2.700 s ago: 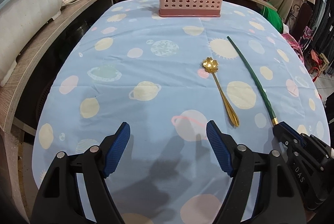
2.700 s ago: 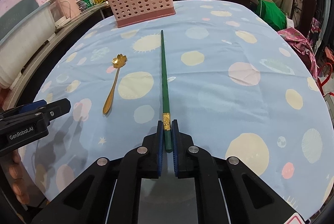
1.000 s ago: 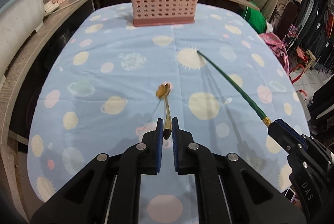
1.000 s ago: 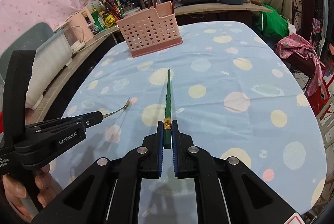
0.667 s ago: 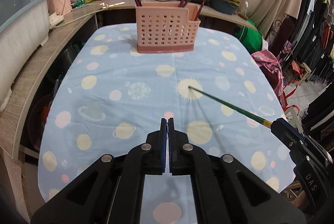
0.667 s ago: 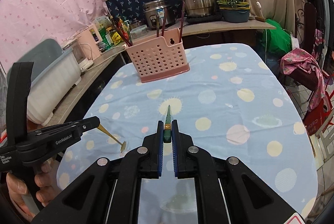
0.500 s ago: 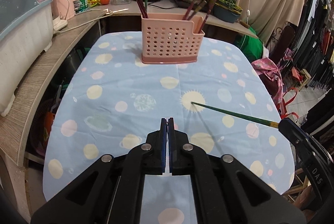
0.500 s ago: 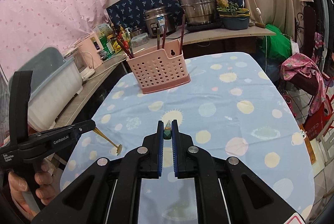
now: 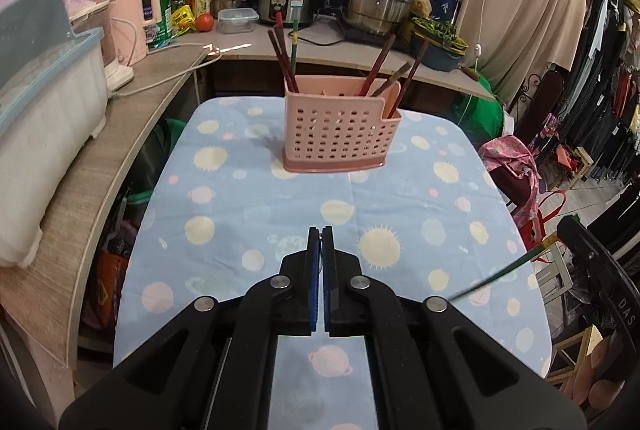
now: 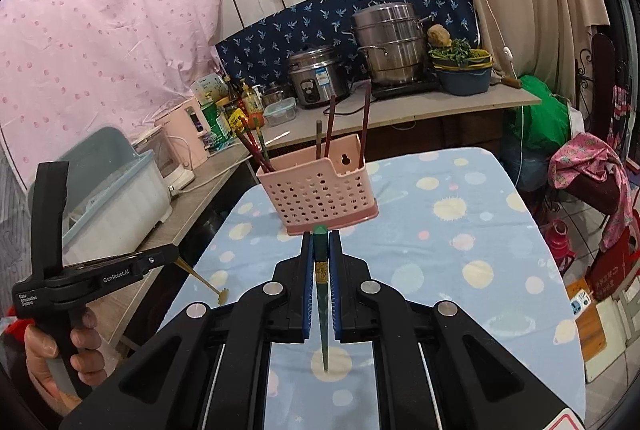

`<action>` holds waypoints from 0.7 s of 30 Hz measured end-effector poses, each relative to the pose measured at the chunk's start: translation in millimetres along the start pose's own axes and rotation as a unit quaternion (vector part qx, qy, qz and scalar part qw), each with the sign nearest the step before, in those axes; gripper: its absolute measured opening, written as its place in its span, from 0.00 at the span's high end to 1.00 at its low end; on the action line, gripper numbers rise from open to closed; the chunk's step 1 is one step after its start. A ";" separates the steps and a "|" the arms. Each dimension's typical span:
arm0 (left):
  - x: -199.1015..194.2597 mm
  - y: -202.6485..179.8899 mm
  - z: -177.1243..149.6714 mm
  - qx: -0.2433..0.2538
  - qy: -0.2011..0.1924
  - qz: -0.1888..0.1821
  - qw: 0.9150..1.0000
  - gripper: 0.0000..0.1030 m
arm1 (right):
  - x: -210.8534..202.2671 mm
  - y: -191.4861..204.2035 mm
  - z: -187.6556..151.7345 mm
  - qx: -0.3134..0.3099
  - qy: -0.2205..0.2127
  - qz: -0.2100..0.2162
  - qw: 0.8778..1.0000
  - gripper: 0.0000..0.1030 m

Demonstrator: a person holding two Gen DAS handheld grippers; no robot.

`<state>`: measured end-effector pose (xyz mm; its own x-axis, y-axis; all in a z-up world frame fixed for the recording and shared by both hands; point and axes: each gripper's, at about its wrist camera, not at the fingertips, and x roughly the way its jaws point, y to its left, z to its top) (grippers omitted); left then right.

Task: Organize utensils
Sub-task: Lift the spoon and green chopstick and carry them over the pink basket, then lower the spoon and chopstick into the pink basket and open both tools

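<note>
Two utensils are off the cloth now, and that is the big change: a moment back the gold spoon and the green chopstick lay flat on the worktop (image 9: 256, 197); now its planet-print cover shows bare between the grippers and the holder. Pink utensil holder (image 9: 340, 133) stands at the far end, already carrying several dark red chopsticks in its compartments. Both hands have risen well above the surface, so the holder's open top is in sight.

Right gripper (image 10: 320, 250) is clamped on the green chopstick (image 10: 320, 270), its butt end poking just past the pads and its thin tip hanging back underneath. Left gripper (image 9: 320, 242) has its jaws pressed together; from its own camera nothing shows between them, but the right wrist view catches the gold spoon (image 10: 202, 280) slanting down from its tip, bowl lowest.

Pick-up looks done for both. My read: carrying to the holder comes next, and the loosely dangling spoon may swing.
</note>
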<state>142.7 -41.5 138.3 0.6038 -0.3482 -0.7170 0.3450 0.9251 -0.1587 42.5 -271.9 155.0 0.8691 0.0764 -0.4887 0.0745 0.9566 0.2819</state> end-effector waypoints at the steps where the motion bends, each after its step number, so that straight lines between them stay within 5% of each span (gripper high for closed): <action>1: 1.2 -0.1 5.2 0.000 0.001 -0.004 1.000 0.99 | 2.4 2.0 7.6 -0.002 -0.004 0.003 1.000 0.93; 21: 36.2 -6.6 172.9 0.006 -0.079 -0.015 0.997 0.99 | 92.9 25.5 187.6 0.012 -0.136 0.047 0.990 0.93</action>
<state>286.5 -86.5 230.7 0.6988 -0.3966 -0.5953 0.3731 0.9121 -0.1697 216.9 -293.2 271.6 0.9719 0.0836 -0.2202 -0.0044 0.9412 0.3377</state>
